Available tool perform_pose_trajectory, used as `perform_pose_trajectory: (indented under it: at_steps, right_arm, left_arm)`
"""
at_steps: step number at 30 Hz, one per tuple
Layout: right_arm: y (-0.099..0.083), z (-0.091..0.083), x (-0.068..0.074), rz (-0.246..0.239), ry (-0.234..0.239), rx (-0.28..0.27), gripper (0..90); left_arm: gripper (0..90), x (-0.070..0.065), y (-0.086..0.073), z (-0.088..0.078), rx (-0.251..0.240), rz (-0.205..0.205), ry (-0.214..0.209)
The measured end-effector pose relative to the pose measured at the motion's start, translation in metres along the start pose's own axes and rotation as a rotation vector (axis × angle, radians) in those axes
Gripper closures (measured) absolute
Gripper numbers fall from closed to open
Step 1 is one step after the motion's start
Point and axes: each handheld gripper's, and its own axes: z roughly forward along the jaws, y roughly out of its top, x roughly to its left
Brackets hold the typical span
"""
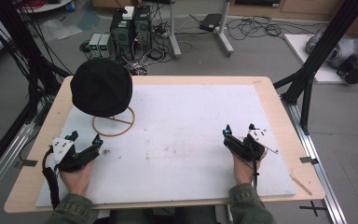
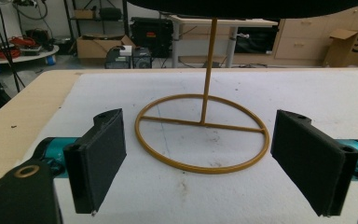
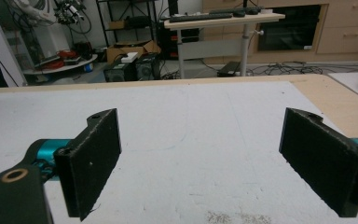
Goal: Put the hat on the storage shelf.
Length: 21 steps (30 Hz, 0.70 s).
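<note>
A black cap [image 1: 101, 87] sits on a thin gold wire stand with a ring base [image 1: 113, 125] at the table's back left. In the left gripper view the ring base [image 2: 200, 133] and its upright rod lie just ahead, under the cap's brim [image 2: 242, 6]. My left gripper [image 1: 85, 138] rests near the front left, open and empty, pointing at the stand. My left gripper [image 2: 198, 161] has its jaws wide apart. On the right side of the mat my right gripper [image 1: 238, 129] stands open. My right gripper [image 3: 200, 158] holds nothing between its jaws.
A white mat [image 1: 182, 135] covers most of the wooden table [image 1: 286, 126]. A dark frame post [image 1: 307, 74] stands by the right edge. Computers and cables [image 1: 130, 32] sit on the floor beyond the far edge.
</note>
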Motion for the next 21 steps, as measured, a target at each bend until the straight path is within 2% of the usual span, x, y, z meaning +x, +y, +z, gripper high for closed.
perform_pose_trajectory:
  at_steps: [21]
  right_arm:
    - [-0.0006,0.0019,-0.0005,0.0,-0.005,0.014,11.8]
  left_arm:
    - [18.2,-0.0002,-0.0004,0.0009,0.007,0.0,-0.005]
